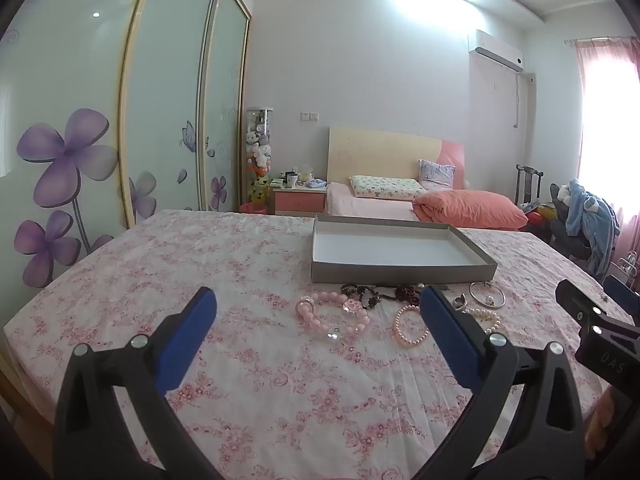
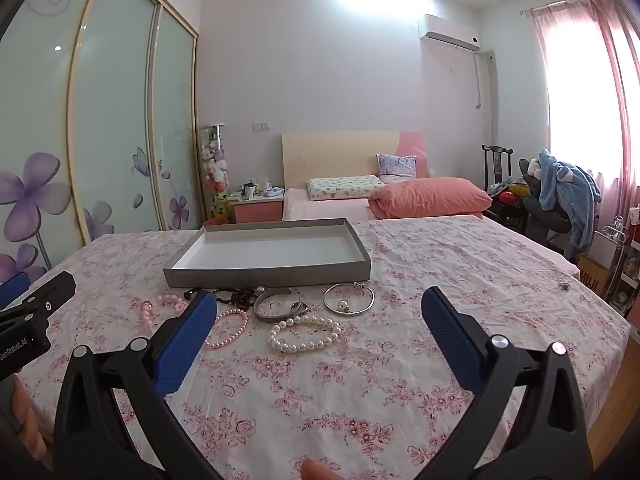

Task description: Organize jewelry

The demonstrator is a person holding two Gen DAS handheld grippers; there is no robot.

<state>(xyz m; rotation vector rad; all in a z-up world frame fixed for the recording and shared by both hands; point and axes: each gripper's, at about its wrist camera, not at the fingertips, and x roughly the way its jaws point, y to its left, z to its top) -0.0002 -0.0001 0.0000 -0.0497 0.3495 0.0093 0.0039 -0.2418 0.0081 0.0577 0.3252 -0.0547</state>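
Ahead, jewelry [image 2: 280,316] crowds the box's [image 2: 266,274] near edge.

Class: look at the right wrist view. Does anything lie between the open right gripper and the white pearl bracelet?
Nothing visible does. The white pearl bracelet lies on bare tablecloth ahead of the right gripper, whose jaws stand wide. The gray cuff sits just behind it, touching or nearly so.

jewelry [image 2: 280,316]: bead, pearl, metal bracelets | loose before empty box [image 2: 268,270]
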